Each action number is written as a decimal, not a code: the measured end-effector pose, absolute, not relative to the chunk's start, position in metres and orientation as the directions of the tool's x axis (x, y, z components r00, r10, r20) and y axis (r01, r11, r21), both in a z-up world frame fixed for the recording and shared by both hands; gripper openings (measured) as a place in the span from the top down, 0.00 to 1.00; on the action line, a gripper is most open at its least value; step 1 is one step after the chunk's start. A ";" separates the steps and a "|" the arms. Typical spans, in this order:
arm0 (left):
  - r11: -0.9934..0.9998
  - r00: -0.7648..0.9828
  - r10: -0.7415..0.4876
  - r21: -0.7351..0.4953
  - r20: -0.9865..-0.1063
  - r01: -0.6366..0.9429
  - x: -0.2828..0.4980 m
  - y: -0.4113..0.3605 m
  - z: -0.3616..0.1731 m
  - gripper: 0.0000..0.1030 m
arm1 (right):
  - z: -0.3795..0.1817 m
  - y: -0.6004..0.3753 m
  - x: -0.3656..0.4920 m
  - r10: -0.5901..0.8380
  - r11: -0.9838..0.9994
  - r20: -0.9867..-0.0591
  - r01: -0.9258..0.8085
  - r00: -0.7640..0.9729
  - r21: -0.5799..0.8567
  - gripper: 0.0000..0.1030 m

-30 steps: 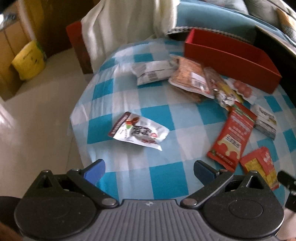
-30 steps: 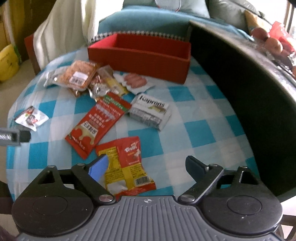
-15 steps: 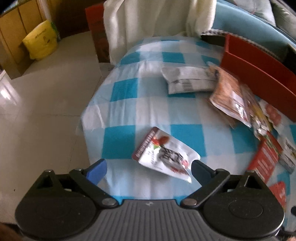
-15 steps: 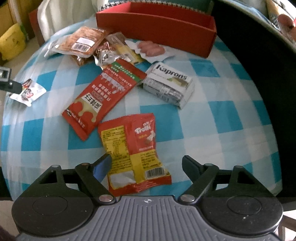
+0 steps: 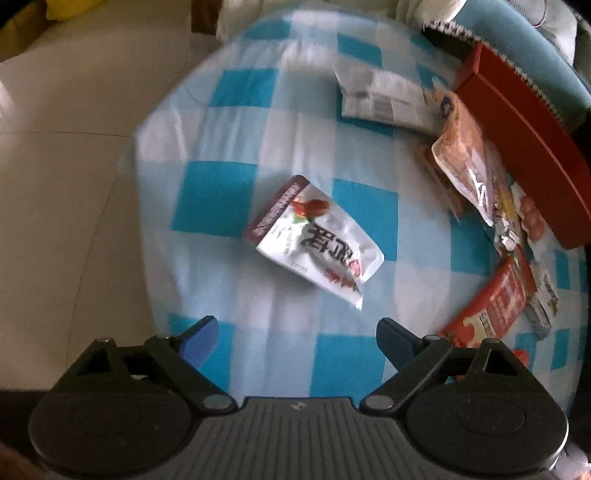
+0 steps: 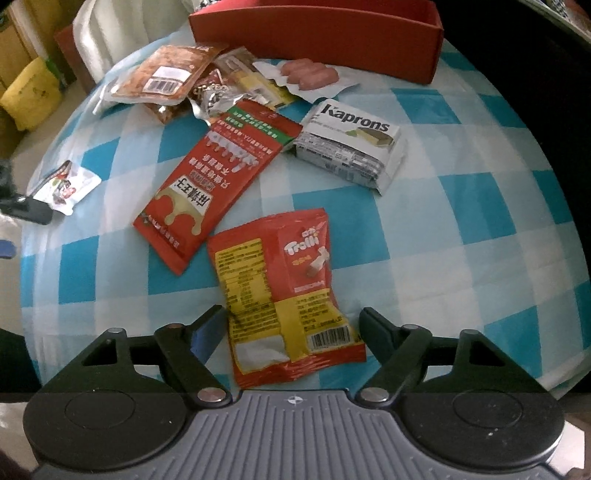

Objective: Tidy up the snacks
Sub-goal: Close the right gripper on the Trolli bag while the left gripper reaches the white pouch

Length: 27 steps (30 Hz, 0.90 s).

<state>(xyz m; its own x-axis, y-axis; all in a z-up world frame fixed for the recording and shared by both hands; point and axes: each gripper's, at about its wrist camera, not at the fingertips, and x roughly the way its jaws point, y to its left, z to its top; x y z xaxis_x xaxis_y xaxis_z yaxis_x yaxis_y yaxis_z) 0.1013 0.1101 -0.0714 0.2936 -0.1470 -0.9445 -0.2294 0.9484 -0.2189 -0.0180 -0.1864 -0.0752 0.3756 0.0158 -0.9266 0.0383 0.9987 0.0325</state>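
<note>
My left gripper is open and empty, hovering just short of a white snack packet with red dates that lies flat on the checked cloth. My right gripper is open, its fingers on either side of the near end of a red-and-yellow Trolli packet lying flat. A long red packet, a white Kaprons box, a sausage pack and an orange-brown packet lie beyond. An empty red box stands at the back.
The blue-and-white checked table drops off to a tiled floor on the left. A dark curved furniture edge borders the right side. A white cloth hangs over a chair behind; a yellow bag sits far left.
My left gripper has swung left and closer until the white date packet is centred ahead of it. My right gripper has moved forward and down so the Trolli packet's end lies between its fingers.
</note>
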 end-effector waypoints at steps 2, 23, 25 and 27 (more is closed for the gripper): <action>0.942 0.305 -0.112 -0.198 -0.946 -0.270 0.114 0.108 -0.078 0.19 | -0.073 -0.184 -0.018 0.024 0.999 -0.929 0.025 0.369 0.036 0.20; 0.994 0.468 0.030 0.076 -0.883 0.080 0.142 0.040 -0.058 0.37 | -0.068 -0.178 -0.022 0.064 0.998 -0.928 -0.022 0.367 0.060 0.31; 0.982 0.487 0.066 0.143 -0.871 0.122 0.130 0.042 -0.058 0.37 | -0.069 -0.178 -0.022 0.063 0.998 -0.927 -0.020 0.369 0.060 0.27; 0.972 0.490 0.072 0.172 -0.869 0.161 0.119 0.039 -0.061 0.37 | -0.070 -0.179 -0.022 0.077 0.997 -0.926 -0.012 0.368 0.079 0.24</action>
<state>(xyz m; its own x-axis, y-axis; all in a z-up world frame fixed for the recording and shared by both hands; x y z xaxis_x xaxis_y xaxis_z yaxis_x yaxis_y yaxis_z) 0.1190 0.0393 -0.0610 0.4898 0.0723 -0.8688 0.1612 0.9719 0.1718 -0.0224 -0.1785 -0.0701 0.3685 0.0774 -0.9264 -0.0118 0.9968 0.0786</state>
